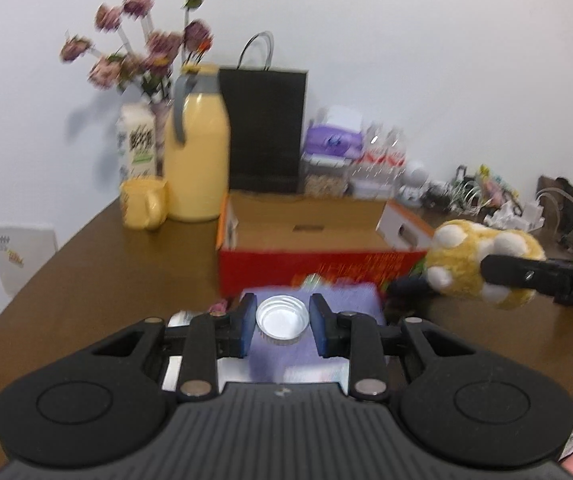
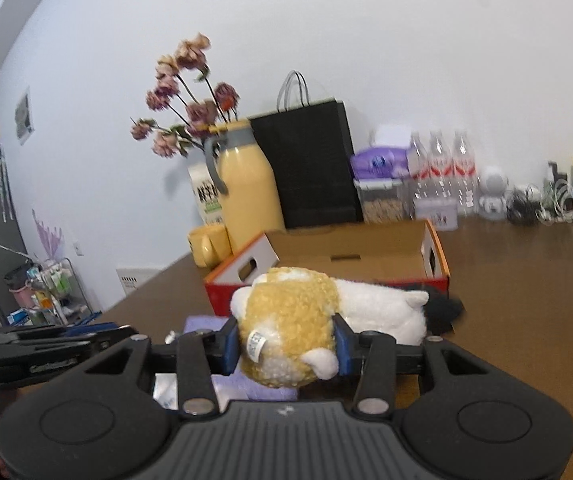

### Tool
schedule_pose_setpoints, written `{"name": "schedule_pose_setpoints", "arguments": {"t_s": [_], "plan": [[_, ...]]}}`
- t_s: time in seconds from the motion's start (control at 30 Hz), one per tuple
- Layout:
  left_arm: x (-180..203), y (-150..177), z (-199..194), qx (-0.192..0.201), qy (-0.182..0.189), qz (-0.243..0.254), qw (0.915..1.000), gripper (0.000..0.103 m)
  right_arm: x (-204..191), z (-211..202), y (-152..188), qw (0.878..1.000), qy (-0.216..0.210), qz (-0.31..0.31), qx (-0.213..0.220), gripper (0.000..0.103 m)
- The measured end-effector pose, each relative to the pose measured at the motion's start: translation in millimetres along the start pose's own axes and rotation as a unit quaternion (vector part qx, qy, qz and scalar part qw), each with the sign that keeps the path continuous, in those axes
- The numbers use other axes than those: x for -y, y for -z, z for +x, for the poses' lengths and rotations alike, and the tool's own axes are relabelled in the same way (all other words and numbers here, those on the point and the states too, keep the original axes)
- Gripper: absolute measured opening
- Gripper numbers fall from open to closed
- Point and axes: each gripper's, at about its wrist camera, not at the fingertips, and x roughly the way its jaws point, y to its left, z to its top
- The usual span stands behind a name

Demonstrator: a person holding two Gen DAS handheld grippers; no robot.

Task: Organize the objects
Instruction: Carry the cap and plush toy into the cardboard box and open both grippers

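Yellow-white plush toy (image 2: 286, 328), clamped in my right gripper (image 2: 284, 350); long axis toward twelve o'clock, where the open red box (image 2: 326, 286) lies. Left gripper (image 1: 282, 326): lid (image 1: 282, 318) between its pads, contact unclear.
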Motion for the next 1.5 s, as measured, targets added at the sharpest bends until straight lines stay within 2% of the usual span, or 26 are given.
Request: {"name": "schedule_pose_setpoints", "arguments": {"t_s": [0.23,0.43,0.77,0.93,1.03,1.13,1.23,1.43,1.5], "plan": [[10.5,-40.9,23.9,0.036,0.012,0.002,0.9993,0.029,-2.1,18.6,-28.5,0.999,0.004,-0.025,0.029,0.043],[16.0,-71.6,64.4,0.047,0.014,0.008,0.9988,0.029,13.6,69.8,-49.5,0.999,0.014,-0.039,0.026,0.043],[21.0,-110.5,159.0,0.04,0.021,0.02,0.9988,0.029,39.6,162.1,-77.2,0.998,0.028,-0.055,0.01,0.043],[20.4,-117.9,205.7,0.021,0.023,0.009,0.9995,0.029,54.9,208.8,-81.5,0.997,0.046,-0.061,-0.006,0.043],[12.8,-107.5,233.0,0.002,0.02,-0.019,0.9996,0.029,64.1,232.0,-73.8,0.995,0.073,-0.07,-0.011,0.043],[9.8,-97.4,256.4,-0.03,0.011,-0.013,0.9994,0.029,71.9,250.8,-62.0,0.994,0.07,-0.069,-0.042,0.043],[8.2,-89.3,268.7,-0.056,0.009,-0.008,0.9984,0.029,75.3,263.4,-53.2,0.993,0.069,-0.07,-0.066,0.043],[11.0,-80.5,280.7,-0.09,-0.002,0.007,0.9959,0.03,79.0,271.4,-45.7,0.991,0.076,-0.069,-0.087,0.045],[10.3,-78.6,282.3,-0.095,-0.008,0.008,0.9954,0.034,80.1,272.1,-44.9,0.99,0.078,-0.067,-0.095,0.047]]}}
